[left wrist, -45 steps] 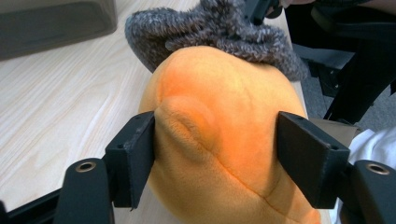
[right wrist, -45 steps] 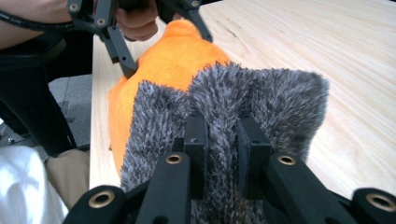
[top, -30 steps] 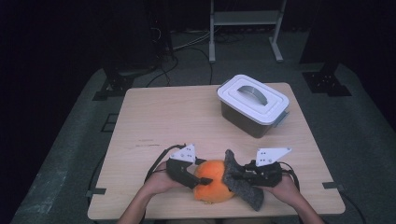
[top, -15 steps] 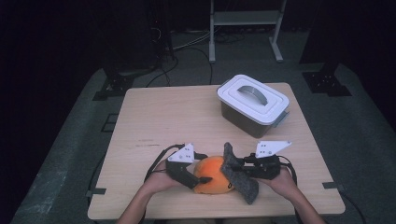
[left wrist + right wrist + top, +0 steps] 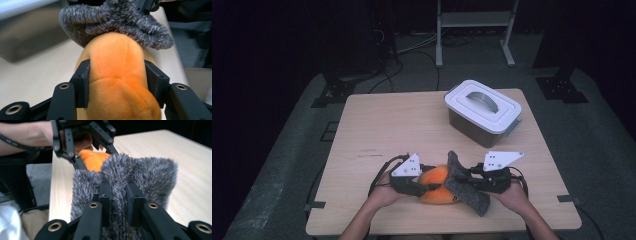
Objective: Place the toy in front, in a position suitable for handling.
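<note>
The left tool (image 5: pixel 116 75) has just been closing, and now its two black pads squeeze the orange soft toy (image 5: pixel 117 82) between them. A moment ago the jaws stood wider around the toy; now they hold it tight. The right tool (image 5: pixel 119 195) is pinched on a fold of the fuzzy grey cloth (image 5: pixel 125 177) and has not let go. In the high view the orange soft toy (image 5: pixel 435 185) lies at the near edge of the table (image 5: pixel 392 125), between the left tool (image 5: pixel 424 187) and the right tool (image 5: pixel 464 182), with the fuzzy grey cloth (image 5: pixel 464 187) draped over its right side.

With a firm hold on each piece, the two hands look ready to pull the cloth and the toy apart, or to tug the cloth further on; I cannot tell which.

A white box with a grey handle (image 5: pixel 482 110) stands further back on the right, well apart, its lid on. Nothing stands in the way
</note>
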Action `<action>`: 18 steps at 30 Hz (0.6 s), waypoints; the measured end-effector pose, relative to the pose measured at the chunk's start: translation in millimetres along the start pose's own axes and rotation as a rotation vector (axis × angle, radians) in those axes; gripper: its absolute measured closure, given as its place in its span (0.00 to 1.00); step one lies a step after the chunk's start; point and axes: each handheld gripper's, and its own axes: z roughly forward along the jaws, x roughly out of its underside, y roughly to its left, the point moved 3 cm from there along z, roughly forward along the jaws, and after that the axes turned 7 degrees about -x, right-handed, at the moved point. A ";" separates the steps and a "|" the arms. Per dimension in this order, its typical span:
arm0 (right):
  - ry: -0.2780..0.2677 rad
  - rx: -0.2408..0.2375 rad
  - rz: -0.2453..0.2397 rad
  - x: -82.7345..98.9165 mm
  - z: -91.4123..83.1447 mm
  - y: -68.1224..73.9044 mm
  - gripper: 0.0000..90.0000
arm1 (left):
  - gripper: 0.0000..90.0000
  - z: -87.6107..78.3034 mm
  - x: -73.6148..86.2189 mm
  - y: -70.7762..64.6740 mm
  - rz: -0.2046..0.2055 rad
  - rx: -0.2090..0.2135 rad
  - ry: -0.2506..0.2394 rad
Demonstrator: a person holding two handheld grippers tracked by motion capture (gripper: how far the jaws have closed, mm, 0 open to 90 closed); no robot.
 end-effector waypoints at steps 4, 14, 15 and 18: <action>0.008 0.008 -0.009 -2.8 2.5 -6.5 0.84 | 0.50 2.1 8.8 5.3 -0.049 0.030 0.026; 0.098 0.029 0.062 39.5 -0.8 -19.0 0.84 | 0.39 -2.5 22.6 14.4 -0.134 0.057 0.025; 0.104 0.035 0.068 41.9 -2.8 -20.3 0.84 | 0.39 -2.4 23.2 14.2 -0.134 0.060 0.022; 0.065 0.040 0.074 38.8 -9.2 -20.2 0.84 | 0.41 -1.8 23.9 12.8 -0.119 0.073 0.009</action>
